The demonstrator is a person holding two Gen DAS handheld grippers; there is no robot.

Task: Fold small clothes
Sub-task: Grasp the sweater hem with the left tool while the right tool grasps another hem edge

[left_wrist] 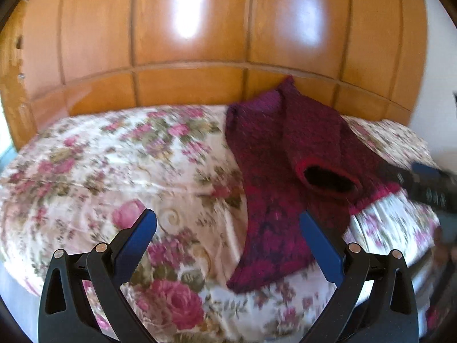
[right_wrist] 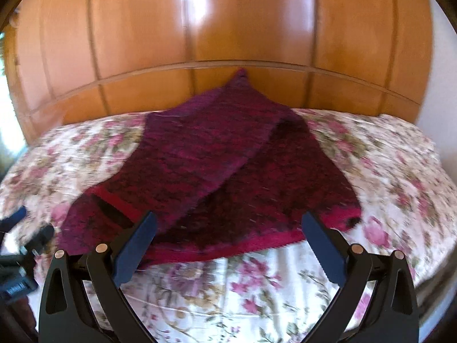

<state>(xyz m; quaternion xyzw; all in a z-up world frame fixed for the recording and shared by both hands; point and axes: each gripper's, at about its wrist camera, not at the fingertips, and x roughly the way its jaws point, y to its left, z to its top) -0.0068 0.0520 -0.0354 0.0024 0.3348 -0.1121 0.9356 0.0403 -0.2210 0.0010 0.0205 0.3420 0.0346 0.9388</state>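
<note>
A small dark red and purple knit sweater (left_wrist: 274, 154) lies on the floral bedspread (left_wrist: 114, 157), its body folded lengthwise, a sleeve cuff opening (left_wrist: 328, 178) facing me. In the right wrist view the sweater (right_wrist: 217, 165) lies spread ahead, a bright red hem along its near edge. My left gripper (left_wrist: 228, 223) is open and empty, above the bedspread at the sweater's near left part. My right gripper (right_wrist: 228, 225) is open and empty, just above the sweater's near hem. The right gripper also shows blurred at the right edge of the left wrist view (left_wrist: 425, 183).
A glossy wooden panelled headboard (left_wrist: 200, 43) rises behind the bed. The bed's near edge (right_wrist: 242, 300) drops off close under the right gripper. The left gripper's body shows at the left edge of the right wrist view (right_wrist: 17, 251). A white wall (right_wrist: 440, 85) is at the right.
</note>
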